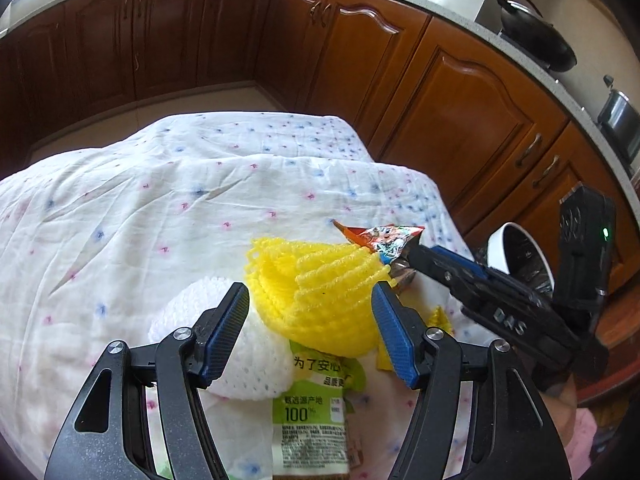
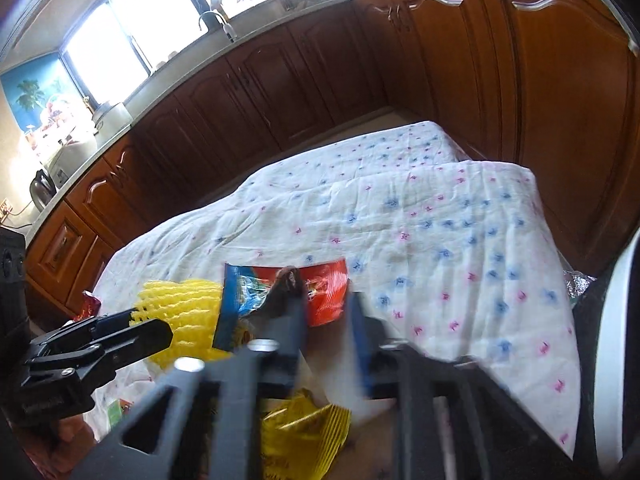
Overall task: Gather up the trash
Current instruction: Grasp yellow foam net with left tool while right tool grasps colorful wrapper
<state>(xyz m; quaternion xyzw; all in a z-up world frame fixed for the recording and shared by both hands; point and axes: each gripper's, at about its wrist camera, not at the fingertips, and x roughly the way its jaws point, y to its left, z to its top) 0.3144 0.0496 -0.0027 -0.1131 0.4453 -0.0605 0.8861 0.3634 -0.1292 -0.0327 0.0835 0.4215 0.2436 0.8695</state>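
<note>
So on the cloth (image 1: 120, 208) I've got the net (image 1: 320, 280) sitting partly on a pouch (image 1: 316, 408), foam (image 1: 248, 360) just left of it, wrapper (image 1: 380, 240) right behind, and the bin (image 1: 516, 256) off the table's right edge.

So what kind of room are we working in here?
A home kitchen, most likely: wooden cabinets under a long counter, a frying pan on the stove, and a sink tap by the window.

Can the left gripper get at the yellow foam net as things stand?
Probably yes: the left gripper is open, with the yellow foam net lying between its fingers and nothing covering it.
</note>
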